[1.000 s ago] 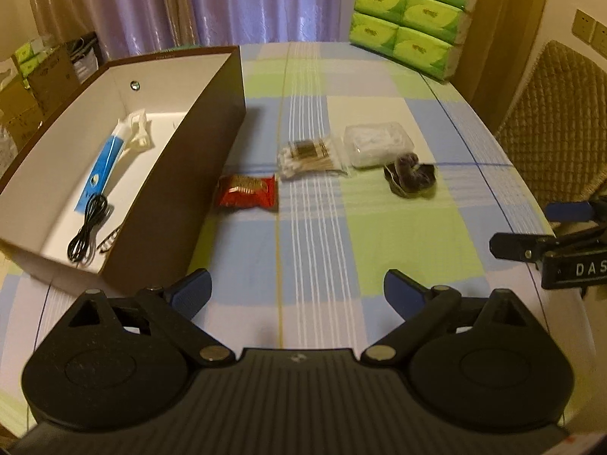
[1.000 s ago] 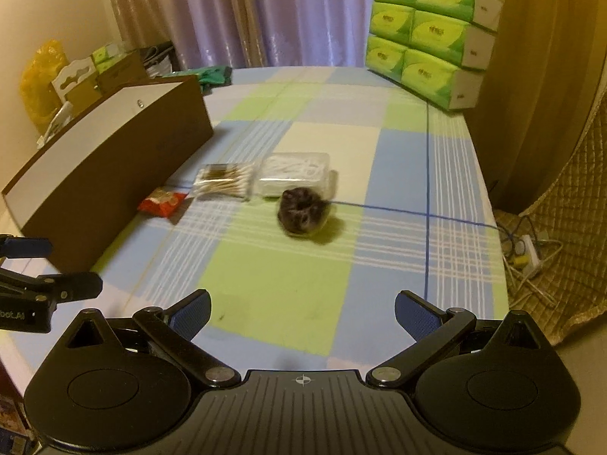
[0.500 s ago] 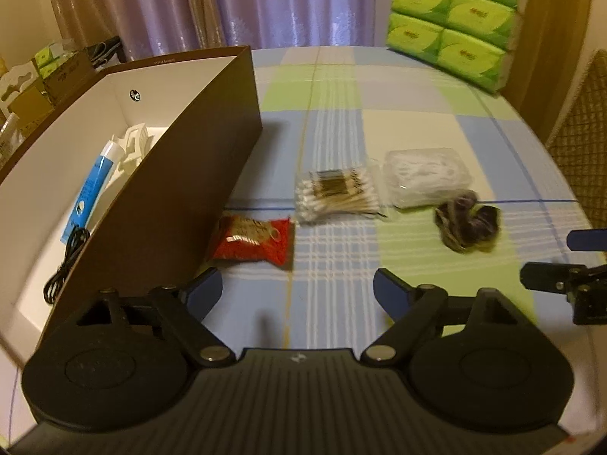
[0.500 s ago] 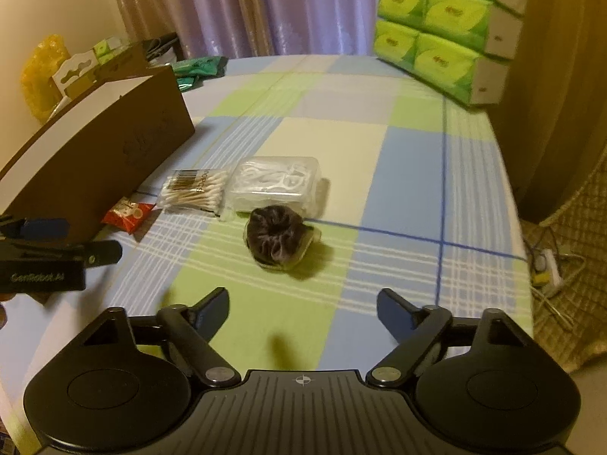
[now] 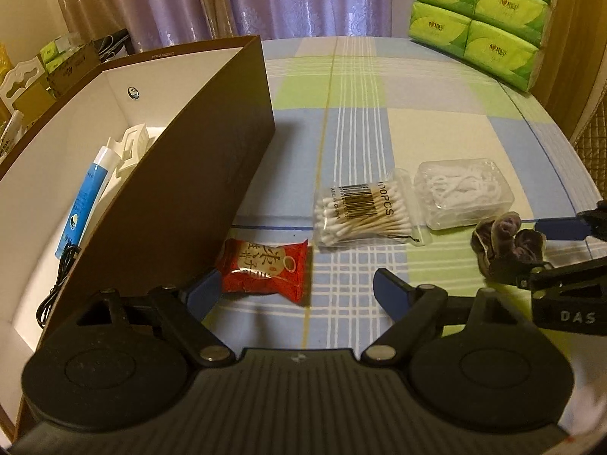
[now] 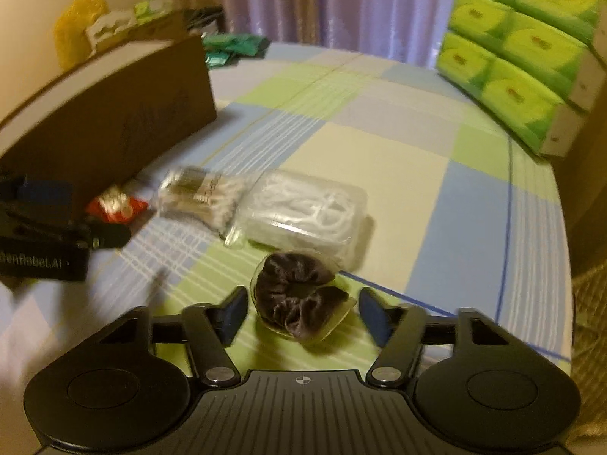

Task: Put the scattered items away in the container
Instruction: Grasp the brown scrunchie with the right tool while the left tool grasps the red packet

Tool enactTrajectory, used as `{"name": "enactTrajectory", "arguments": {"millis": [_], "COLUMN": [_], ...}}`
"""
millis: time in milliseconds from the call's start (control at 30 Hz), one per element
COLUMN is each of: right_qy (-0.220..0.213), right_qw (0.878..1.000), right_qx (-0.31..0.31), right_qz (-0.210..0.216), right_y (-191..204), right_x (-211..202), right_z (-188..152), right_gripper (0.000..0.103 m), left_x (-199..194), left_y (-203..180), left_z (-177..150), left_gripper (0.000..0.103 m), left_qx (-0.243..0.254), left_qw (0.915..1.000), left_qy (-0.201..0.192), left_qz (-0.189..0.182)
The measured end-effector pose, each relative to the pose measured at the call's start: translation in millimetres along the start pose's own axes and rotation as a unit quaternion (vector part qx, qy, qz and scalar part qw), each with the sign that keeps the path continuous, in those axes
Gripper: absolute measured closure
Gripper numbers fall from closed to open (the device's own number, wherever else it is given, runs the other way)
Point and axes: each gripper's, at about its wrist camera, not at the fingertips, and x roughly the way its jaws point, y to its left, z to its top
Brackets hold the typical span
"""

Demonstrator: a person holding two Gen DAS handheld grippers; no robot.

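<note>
A red snack packet (image 5: 265, 270) lies on the checked cloth against the brown box (image 5: 182, 189). My left gripper (image 5: 296, 290) is open, its fingers on either side of the packet's near end. Beyond lie a bag of cotton swabs (image 5: 366, 214) and a clear case of floss picks (image 5: 463, 193). A dark scrunchie in clear wrap (image 6: 299, 303) sits between the open fingers of my right gripper (image 6: 301, 314). Inside the box are a blue tube (image 5: 85, 204), a white clip (image 5: 131, 148) and a black cable (image 5: 57, 284).
Green tissue packs (image 5: 481, 15) are stacked at the table's far right. Cartons and a yellow bag (image 6: 74, 28) stand beyond the box on the left. The table edge curves away on the right, with a woven chair (image 6: 592, 322) beside it.
Both grippers have moved forward and down. The left one has closed in on the red packet, the right one on the scrunchie. Both stay open.
</note>
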Motion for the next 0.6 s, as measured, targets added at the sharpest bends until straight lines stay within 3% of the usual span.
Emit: {"name": "enactTrajectory", "arguments": {"millis": [167,600], "right_qy": [0.014,0.026], "right_qw": [1.000,0.997], "right_qx": [0.017,0.068], "right_qz": [0.011,-0.023], "right_y": [-10.3,-40.6], "right_x": [3.9,-11.8], "right_z": [-4.6,-17.4], "right_gripper": [0.066,0.066], "left_x": [8.4,42.3], "left_y": [1.8,-7.1], "left_z": [1.0,1.0], "left_gripper": [0.019,0.022], "left_qx": [-0.001,0.016], "left_qw": [0.9999,0.9996], "left_qy": [0.004,0.020], "left_qz": [0.010,0.016]}}
